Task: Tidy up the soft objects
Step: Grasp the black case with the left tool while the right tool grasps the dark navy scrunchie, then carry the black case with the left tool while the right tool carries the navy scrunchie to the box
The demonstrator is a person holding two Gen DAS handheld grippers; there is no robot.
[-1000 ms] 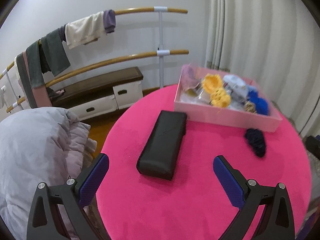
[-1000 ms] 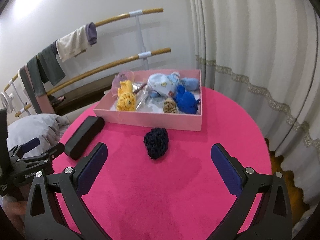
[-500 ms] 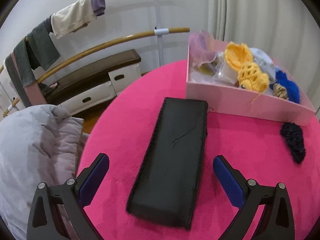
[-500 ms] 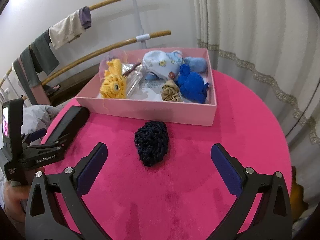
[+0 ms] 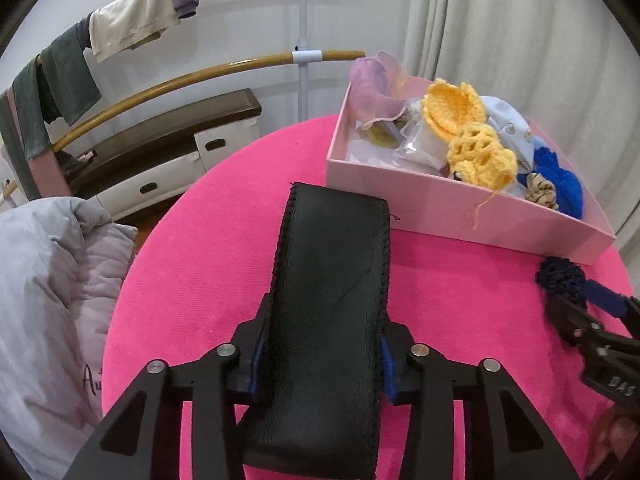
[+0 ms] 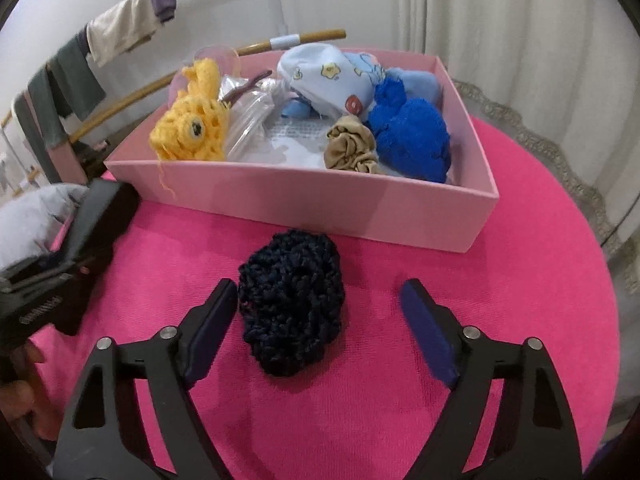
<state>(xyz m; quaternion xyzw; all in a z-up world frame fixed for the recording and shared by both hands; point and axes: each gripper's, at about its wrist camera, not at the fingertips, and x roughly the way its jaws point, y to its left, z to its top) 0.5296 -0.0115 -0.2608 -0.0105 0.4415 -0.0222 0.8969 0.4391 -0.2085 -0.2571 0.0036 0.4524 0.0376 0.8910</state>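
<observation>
A long black padded case (image 5: 332, 280) lies on the round pink table (image 5: 224, 216). My left gripper (image 5: 322, 364) is shut on its near half, pads pressed on both sides. A dark navy crocheted piece (image 6: 292, 300) lies on the table in front of the pink box (image 6: 320, 204). My right gripper (image 6: 316, 328) is open around it, the left pad touching it, the right pad apart. The box holds a yellow crochet toy (image 6: 192, 128), a blue knit lump (image 6: 412, 136), a baby hat (image 6: 328, 76) and a tan scrunchie (image 6: 352, 148).
A grey quilt (image 5: 44, 304) lies left of the table. Wooden rails with hanging clothes (image 5: 132, 32) and a low bench (image 5: 168, 136) stand behind. A curtain (image 6: 520, 20) hangs on the right. The table edge (image 6: 600, 264) curves close on the right.
Both grippers moved forward and down. The left one closed onto the black case. The right one narrowed around the navy piece.
</observation>
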